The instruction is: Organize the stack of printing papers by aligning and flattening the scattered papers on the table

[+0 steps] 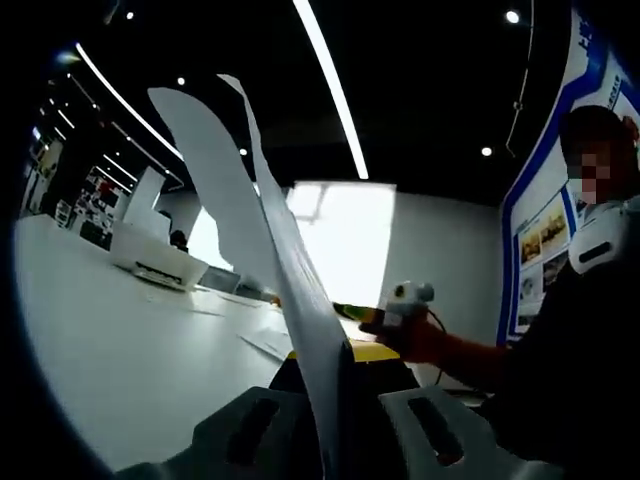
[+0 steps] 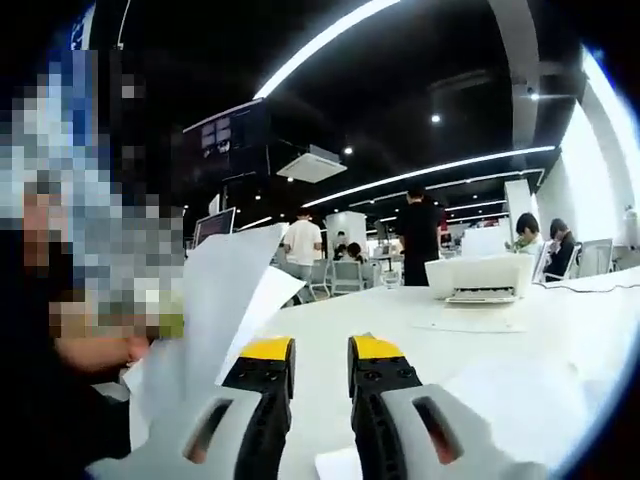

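In the left gripper view, a few white printing papers [image 1: 270, 230] stand upright and curl to the upper left, above the white table [image 1: 120, 340]. My left gripper [image 1: 335, 352] is shut on their lower edge. A person's hand holds the right gripper [image 1: 402, 300] just to the right of the sheets. In the right gripper view, my right gripper [image 2: 320, 350] is open with a narrow gap, and nothing sits between its yellow-tipped fingers [image 2: 268, 350]. The same papers [image 2: 225, 300] rise at the left of that view, beside the left jaw.
A white printer [image 2: 480, 275] stands on the table [image 2: 560, 330], with a loose sheet [image 2: 478, 324] in front of it. Another sheet corner [image 2: 338, 466] lies below my right jaws. The printer [image 1: 155, 262] also appears at far left. Several people stand behind.
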### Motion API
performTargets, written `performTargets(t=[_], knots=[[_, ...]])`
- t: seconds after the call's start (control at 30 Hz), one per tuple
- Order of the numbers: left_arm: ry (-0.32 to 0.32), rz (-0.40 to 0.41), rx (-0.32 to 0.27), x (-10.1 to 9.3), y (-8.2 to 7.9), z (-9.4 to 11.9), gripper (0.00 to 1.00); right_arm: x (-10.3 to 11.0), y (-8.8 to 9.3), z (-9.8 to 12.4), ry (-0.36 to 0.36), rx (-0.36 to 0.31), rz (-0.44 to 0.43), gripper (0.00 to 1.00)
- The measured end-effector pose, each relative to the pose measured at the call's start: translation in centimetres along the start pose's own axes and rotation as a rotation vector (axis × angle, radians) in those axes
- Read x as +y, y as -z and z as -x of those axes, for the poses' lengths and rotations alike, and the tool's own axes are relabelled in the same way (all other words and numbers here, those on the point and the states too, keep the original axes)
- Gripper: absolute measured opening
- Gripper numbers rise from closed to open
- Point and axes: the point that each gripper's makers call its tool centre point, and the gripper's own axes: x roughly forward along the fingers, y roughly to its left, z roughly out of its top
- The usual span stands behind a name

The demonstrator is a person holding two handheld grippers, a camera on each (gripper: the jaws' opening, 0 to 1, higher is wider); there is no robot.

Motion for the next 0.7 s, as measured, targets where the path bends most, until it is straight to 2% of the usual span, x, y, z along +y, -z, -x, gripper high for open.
performTargets(t=[0.43, 0.7], knots=[[0.001, -0.001, 0.001, 0.0, 0.0, 0.0, 0.06, -1.8, 1.4, 3.2, 0.075, 0.033, -0.016, 0.2], [-0.003, -0.001, 0.002, 0.0, 0.0, 0.0, 0.06, -4.0, 2.3, 5.9, 0.145, 0.046, -0.031, 0.22]])
